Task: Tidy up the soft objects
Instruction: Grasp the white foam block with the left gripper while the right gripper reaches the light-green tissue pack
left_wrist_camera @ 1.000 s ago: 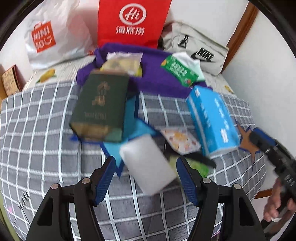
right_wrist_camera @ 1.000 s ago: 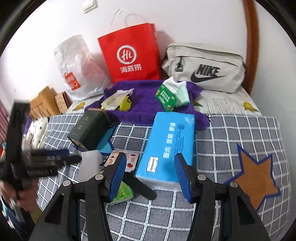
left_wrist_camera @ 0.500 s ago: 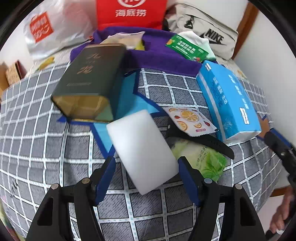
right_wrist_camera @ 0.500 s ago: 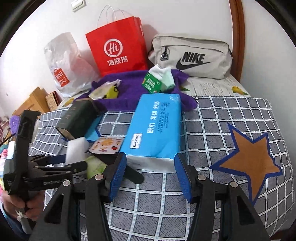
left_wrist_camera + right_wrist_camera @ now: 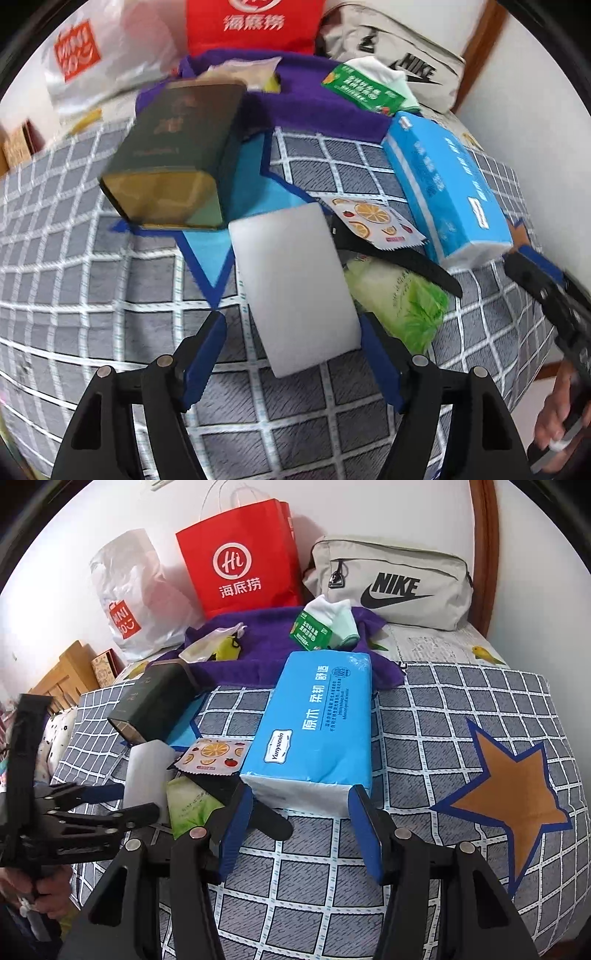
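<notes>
A white foam block (image 5: 295, 284) lies on the checked bedcover, its near end between the open fingers of my left gripper (image 5: 291, 354); it also shows in the right wrist view (image 5: 147, 771). A blue tissue pack (image 5: 314, 727) lies just ahead of my open right gripper (image 5: 301, 827), whose fingertips flank its near end. In the left wrist view the tissue pack (image 5: 447, 192) is at the right. A green wipes pack (image 5: 399, 295), a fruit-print sachet (image 5: 376, 221) and a dark green box (image 5: 177, 155) lie around the foam block.
A purple towel (image 5: 273, 646) behind holds a green packet (image 5: 310, 631) and a clear bag (image 5: 210, 646). A red paper bag (image 5: 243, 557), a white plastic bag (image 5: 129, 602) and a Nike bag (image 5: 391, 583) stand against the wall. A black strap (image 5: 399, 254) crosses the wipes pack.
My left gripper has moved forward and down, bringing the foam block between its fingers. My right gripper has closed in on the near end of the tissue pack. Both stayed open.
</notes>
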Demonstrator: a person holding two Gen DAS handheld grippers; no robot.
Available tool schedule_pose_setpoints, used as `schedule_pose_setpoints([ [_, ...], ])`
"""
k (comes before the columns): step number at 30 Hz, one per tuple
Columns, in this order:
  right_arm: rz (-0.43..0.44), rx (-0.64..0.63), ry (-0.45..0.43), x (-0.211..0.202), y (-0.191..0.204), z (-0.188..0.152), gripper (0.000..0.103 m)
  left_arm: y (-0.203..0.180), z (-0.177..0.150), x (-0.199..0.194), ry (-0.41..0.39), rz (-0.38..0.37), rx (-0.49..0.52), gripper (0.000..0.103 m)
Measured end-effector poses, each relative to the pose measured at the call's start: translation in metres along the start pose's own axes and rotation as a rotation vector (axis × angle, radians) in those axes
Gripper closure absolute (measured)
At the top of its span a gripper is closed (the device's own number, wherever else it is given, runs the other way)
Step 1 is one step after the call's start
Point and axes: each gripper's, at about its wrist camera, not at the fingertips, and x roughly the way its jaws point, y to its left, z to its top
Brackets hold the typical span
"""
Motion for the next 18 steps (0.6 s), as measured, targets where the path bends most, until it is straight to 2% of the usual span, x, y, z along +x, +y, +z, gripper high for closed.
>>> schedule_pose_setpoints([
  [2,-0.002,0.001,0.0,-0.001,-0.001,-0.001,0.049,0.005,0.0,0.001,-0.011,-0.049,-0.027,0.046],
  [4,-0.006,0.008,0.003,-0.001,-0.004,-0.001,0.049,0.005,-0.001,-0.005,-0.022,-0.071,-0.006,0.051],
  [10,-0.009,0.024,0.003,-0.002,-0.008,-0.001,0.049,0.008,-0.008,-0.042,-0.089,0.023,0.105,0.051],
  [12,-0.006,0.017,0.006,-0.002,-0.006,-0.002,0.049,0.012,-0.011,-0.042,-0.052,0.035,0.123,0.05],
  [16,0.004,-0.005,0.009,0.0,0.0,-0.002,0.049,0.021,-0.014,-0.018,0.028,0.035,0.099,0.047],
  [18,0.006,-0.009,0.01,0.0,0.001,-0.003,0.049,0.021,-0.015,-0.012,0.023,0.034,0.093,0.045],
])
